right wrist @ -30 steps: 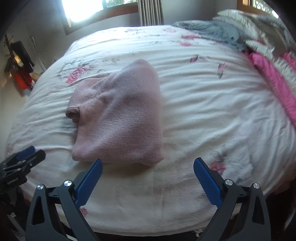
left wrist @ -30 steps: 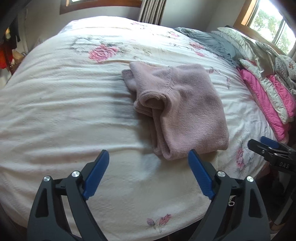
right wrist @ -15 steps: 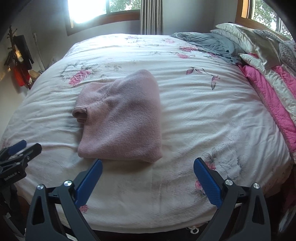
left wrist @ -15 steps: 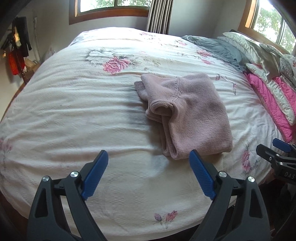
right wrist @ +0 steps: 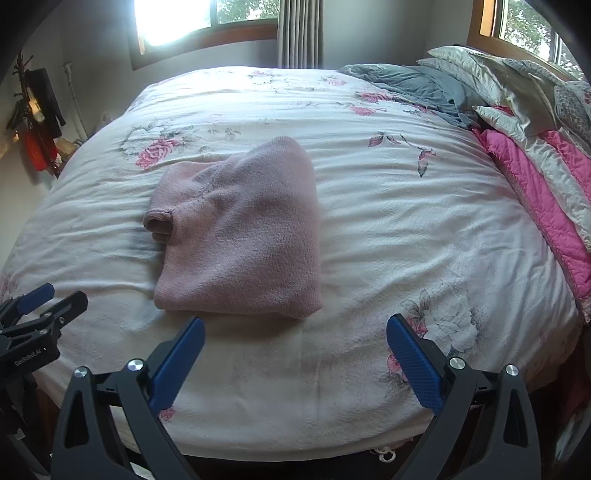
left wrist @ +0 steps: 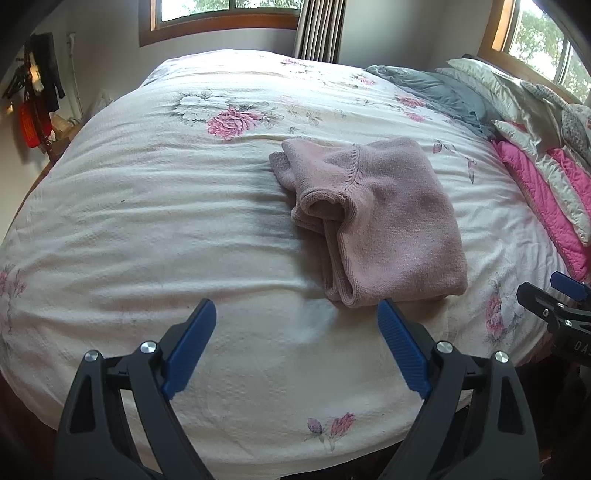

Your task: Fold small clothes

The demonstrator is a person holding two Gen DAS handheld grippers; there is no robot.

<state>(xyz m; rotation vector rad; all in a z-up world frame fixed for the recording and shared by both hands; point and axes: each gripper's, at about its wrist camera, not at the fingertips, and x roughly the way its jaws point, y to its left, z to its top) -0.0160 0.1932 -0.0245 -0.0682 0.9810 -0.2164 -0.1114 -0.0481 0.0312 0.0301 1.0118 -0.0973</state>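
Observation:
A dusty-pink knitted sweater (left wrist: 384, 218) lies folded into a compact rectangle on the white floral bedspread (left wrist: 166, 221), its rolled cuff and layered edges facing left. My left gripper (left wrist: 297, 321) hangs open over the near part of the bed, just short of the sweater's near corner, holding nothing. In the right wrist view the same sweater (right wrist: 243, 236) sits left of centre, and my right gripper (right wrist: 295, 336) is open above the bedspread (right wrist: 406, 229), a little in front of the sweater's near edge. Each gripper shows at the edge of the other's view.
Pillows, a pink quilt (left wrist: 543, 192) and a grey blanket (left wrist: 439, 92) are piled along the right side of the bed. Windows and a curtain (right wrist: 299, 33) stand behind the bed. Red and black items (right wrist: 37, 122) hang on the wall at far left.
Both grippers have drawn back and risen from the bed, so the sweater looks smaller and farther away. The sweater itself has not moved, and both grippers stay open.

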